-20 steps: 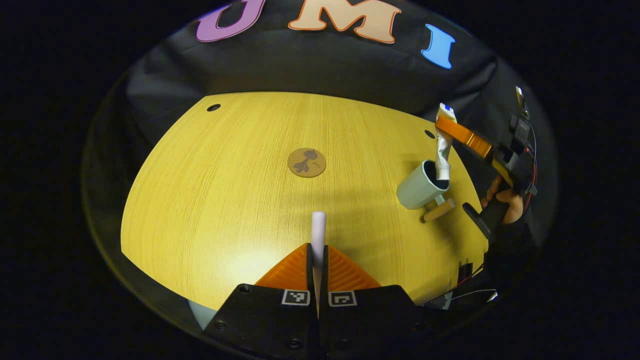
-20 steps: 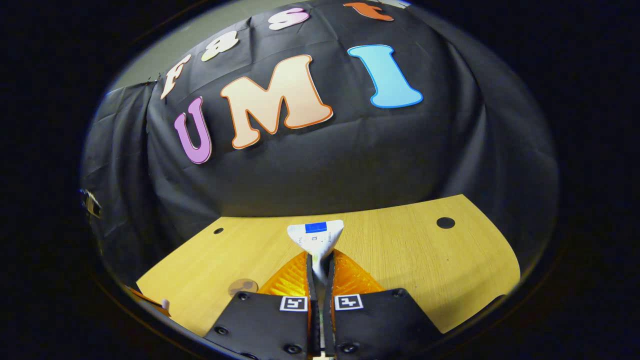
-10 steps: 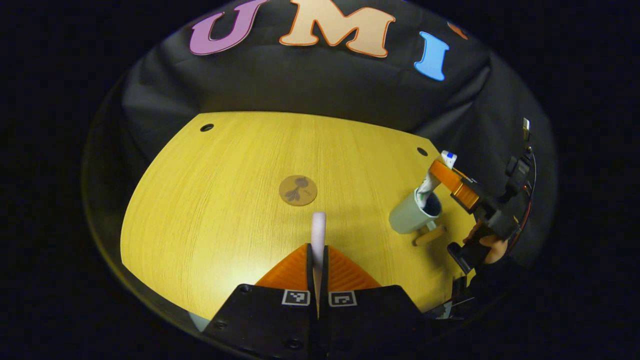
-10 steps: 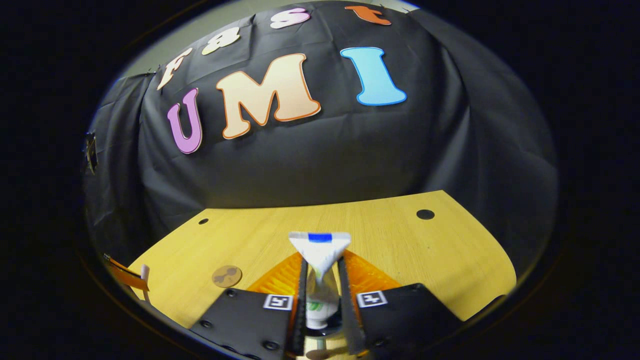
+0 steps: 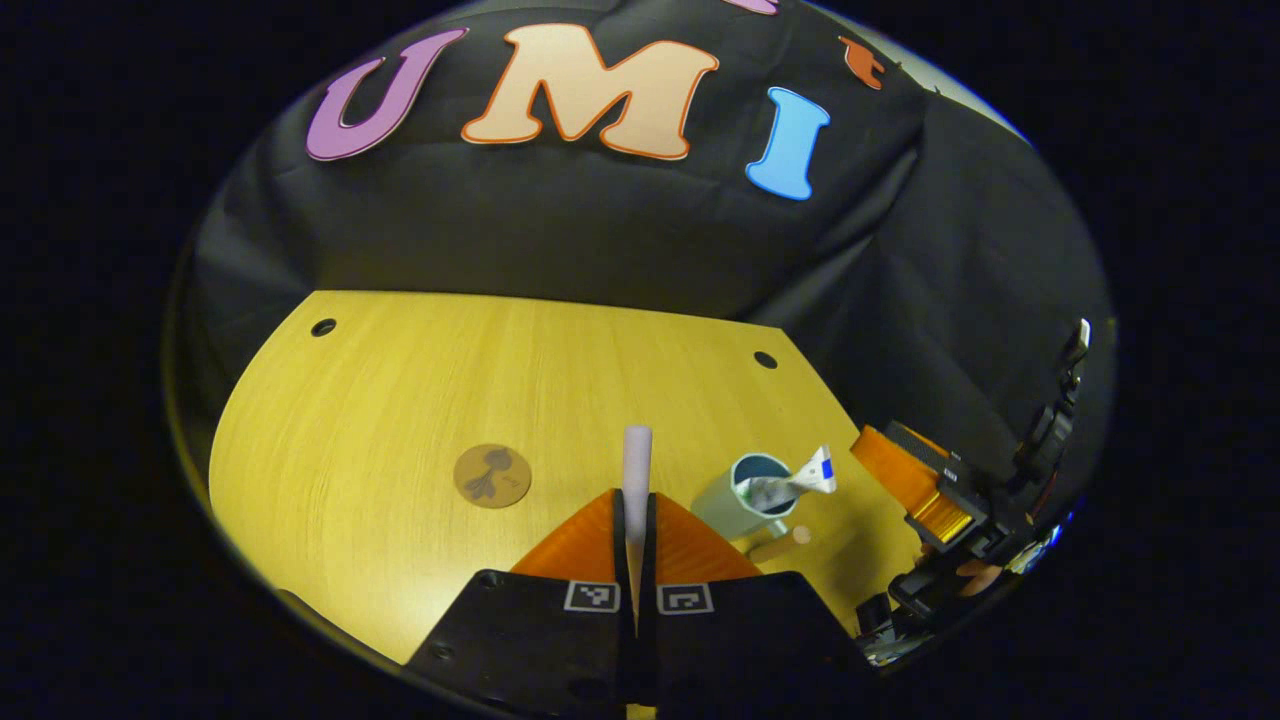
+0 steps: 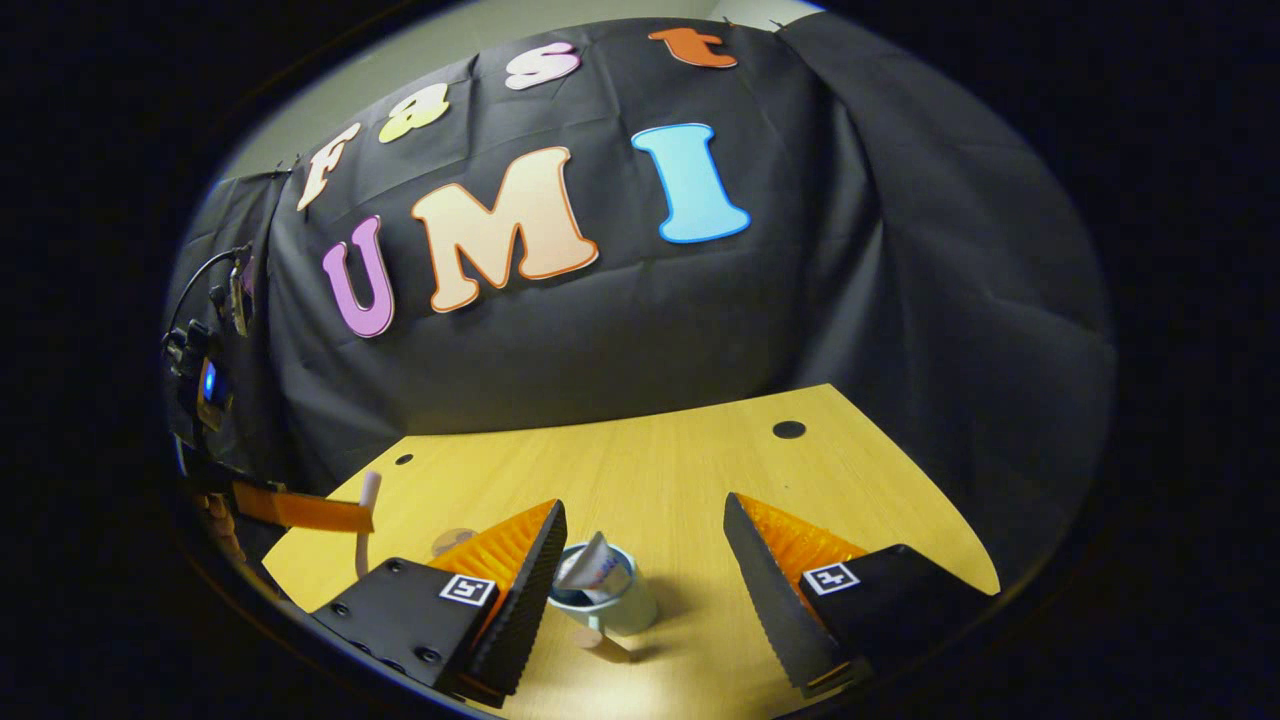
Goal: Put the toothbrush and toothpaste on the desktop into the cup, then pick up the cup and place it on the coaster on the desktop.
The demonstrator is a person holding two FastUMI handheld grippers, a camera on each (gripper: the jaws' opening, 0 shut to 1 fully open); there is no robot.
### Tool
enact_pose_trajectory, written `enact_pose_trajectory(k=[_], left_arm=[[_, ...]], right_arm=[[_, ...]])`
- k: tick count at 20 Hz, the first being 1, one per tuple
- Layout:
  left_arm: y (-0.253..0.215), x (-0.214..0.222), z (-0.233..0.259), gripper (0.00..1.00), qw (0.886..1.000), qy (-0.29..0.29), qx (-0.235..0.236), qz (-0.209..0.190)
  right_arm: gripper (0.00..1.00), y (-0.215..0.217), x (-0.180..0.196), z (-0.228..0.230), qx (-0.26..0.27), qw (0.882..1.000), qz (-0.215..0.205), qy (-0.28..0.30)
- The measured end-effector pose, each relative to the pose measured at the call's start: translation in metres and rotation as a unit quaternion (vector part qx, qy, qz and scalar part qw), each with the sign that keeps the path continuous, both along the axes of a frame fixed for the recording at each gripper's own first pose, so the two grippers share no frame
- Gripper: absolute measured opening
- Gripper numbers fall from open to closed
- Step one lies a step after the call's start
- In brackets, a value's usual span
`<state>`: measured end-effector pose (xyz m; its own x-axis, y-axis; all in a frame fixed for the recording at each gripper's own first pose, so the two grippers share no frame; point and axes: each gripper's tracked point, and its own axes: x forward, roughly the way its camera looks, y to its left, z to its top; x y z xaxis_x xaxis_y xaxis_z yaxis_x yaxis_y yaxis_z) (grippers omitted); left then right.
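Observation:
My left gripper (image 5: 636,495) is shut on the white toothbrush (image 5: 637,455), whose end sticks up past the fingertips. Just right of it stands the pale green cup (image 5: 728,503) with the toothpaste tube (image 5: 795,487) leaning inside; a wooden handle (image 5: 782,545) juts from the cup. The round brown coaster (image 5: 491,476) lies to the left on the table. In the right gripper view, my right gripper (image 6: 642,502) is open above the cup (image 6: 620,605), with the toothpaste (image 6: 590,570) free between the spread fingers. My left gripper (image 6: 365,515) holds the toothbrush (image 6: 368,492) at far left.
The yellow wooden table (image 5: 400,380) has round cable holes (image 5: 323,327) near its back corners, one at the right (image 6: 789,429). Black cloth walls stand behind. The right gripper (image 5: 880,458) and the hand holding it hang off the table's right edge.
The right gripper lowered the toothpaste into the cup, opened and drew back from it. The left gripper, still shut on the toothbrush, moved toward the cup.

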<state>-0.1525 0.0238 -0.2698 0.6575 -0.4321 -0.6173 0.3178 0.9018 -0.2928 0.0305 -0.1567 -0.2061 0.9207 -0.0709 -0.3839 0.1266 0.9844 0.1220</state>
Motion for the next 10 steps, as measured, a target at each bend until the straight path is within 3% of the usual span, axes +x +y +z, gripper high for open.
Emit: enact_pose_trajectory(k=[10], left_arm=[[-0.093,0.064,0.025,0.00,0.995,-0.063,-0.060,-0.044]], right_arm=[[0.95,-0.053,-0.061,0.008,-0.010,0.999,-0.048,0.020]])
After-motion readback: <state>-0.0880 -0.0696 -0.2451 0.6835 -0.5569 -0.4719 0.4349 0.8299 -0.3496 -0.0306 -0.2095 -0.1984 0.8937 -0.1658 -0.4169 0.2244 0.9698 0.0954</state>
